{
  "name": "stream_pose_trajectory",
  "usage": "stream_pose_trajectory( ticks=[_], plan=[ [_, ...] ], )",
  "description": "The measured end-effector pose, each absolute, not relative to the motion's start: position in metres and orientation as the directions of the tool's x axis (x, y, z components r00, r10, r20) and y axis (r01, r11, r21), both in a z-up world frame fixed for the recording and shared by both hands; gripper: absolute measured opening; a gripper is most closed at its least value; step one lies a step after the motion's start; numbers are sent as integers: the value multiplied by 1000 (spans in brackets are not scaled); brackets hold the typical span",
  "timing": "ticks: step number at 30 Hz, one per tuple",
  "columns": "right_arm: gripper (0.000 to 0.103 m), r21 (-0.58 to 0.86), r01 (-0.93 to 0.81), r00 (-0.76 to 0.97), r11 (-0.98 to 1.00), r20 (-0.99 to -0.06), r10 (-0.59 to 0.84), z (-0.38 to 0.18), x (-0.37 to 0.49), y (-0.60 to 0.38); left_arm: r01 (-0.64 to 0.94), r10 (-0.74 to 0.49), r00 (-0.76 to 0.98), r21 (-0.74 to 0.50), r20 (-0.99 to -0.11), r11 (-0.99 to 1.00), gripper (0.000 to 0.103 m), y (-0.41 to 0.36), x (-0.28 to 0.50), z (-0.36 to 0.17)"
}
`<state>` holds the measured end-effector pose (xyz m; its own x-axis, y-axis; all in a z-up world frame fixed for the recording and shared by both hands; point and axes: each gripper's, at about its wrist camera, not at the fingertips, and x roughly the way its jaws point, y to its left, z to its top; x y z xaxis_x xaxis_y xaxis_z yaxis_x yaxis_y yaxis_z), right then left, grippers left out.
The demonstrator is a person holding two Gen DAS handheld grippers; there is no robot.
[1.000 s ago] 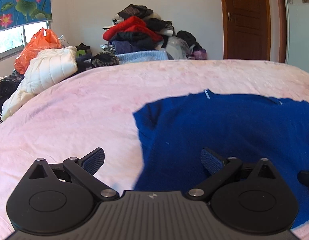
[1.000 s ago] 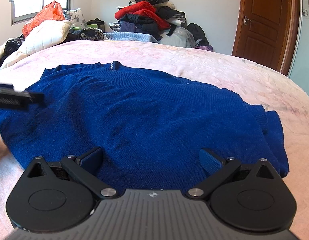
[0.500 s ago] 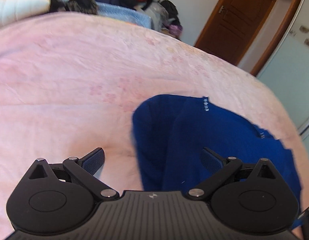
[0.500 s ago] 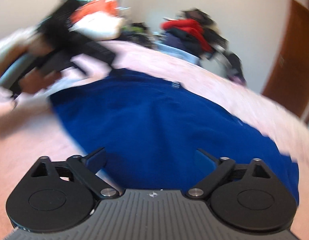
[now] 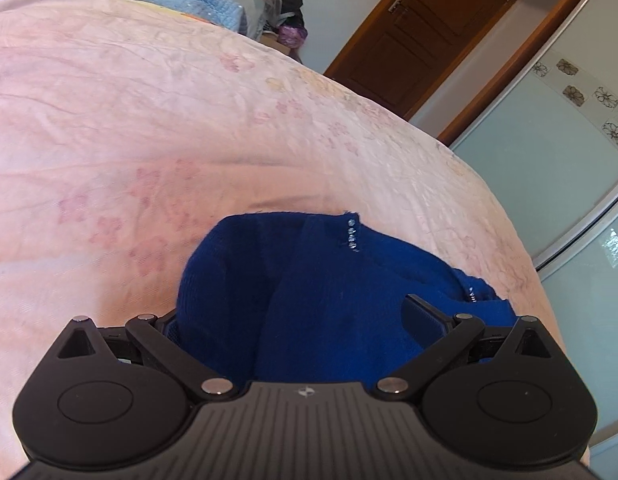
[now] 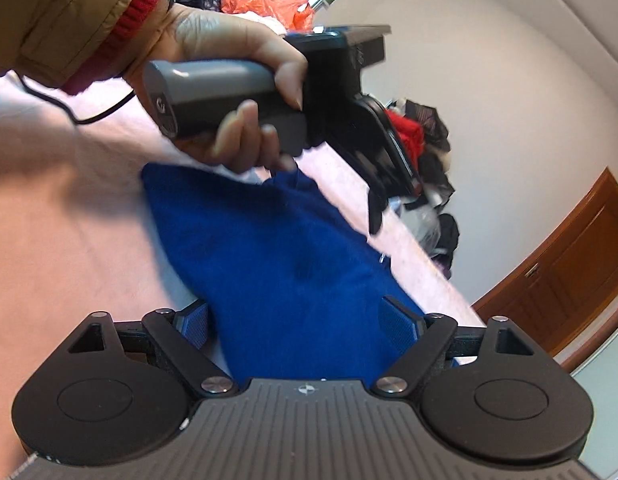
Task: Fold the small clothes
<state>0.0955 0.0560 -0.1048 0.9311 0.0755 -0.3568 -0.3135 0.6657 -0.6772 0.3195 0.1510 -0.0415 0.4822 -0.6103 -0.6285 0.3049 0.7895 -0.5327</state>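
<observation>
A dark blue knitted sweater [image 5: 309, 292] lies on the pink bedsheet [image 5: 149, 120]. My left gripper [image 5: 297, 322] is open and hangs close over the sweater's left shoulder, near the neckline with small beads [image 5: 352, 235]. My right gripper [image 6: 299, 322] is open, low over the same sweater [image 6: 277, 264], with the fabric showing between its jaws. In the right wrist view the person's hand holds the left gripper's grey handle [image 6: 213, 88] above the sweater's far edge.
A pile of clothes [image 6: 425, 152] and an orange bag [image 6: 269, 4] sit beyond the bed. A wooden door [image 5: 421, 32] and a glass wardrobe front [image 5: 557, 168] stand to the right. The bed edge curves down on the right.
Both grippers have tilted and swung over the sweater's left shoulder. The left gripper has come down closer to the fabric. The right view now faces the left hand. Both stay open.
</observation>
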Motion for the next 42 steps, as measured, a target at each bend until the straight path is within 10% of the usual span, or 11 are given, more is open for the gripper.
stream_pose_trajectory(
  ticks=[3,7,12,42],
  plan=[
    [56,-669,-313,926,675,-373,60,-108,114,64,318,-609,477,-521,-634,792,96,140,327,-41],
    [27,-664,-355,913,658,-398,91,-108,116,73,319,-559,484,-459,-673,829,46,128,331,-42],
    [9,-658,-394,903,642,-407,137,-107,108,74,231,-544,498,-501,-675,834,14,141,332,-46],
    [7,243,-330,860,912,-320,397,-27,79,-156,320,-526,626,-424,-576,847,12,12,257,78]
  ],
)
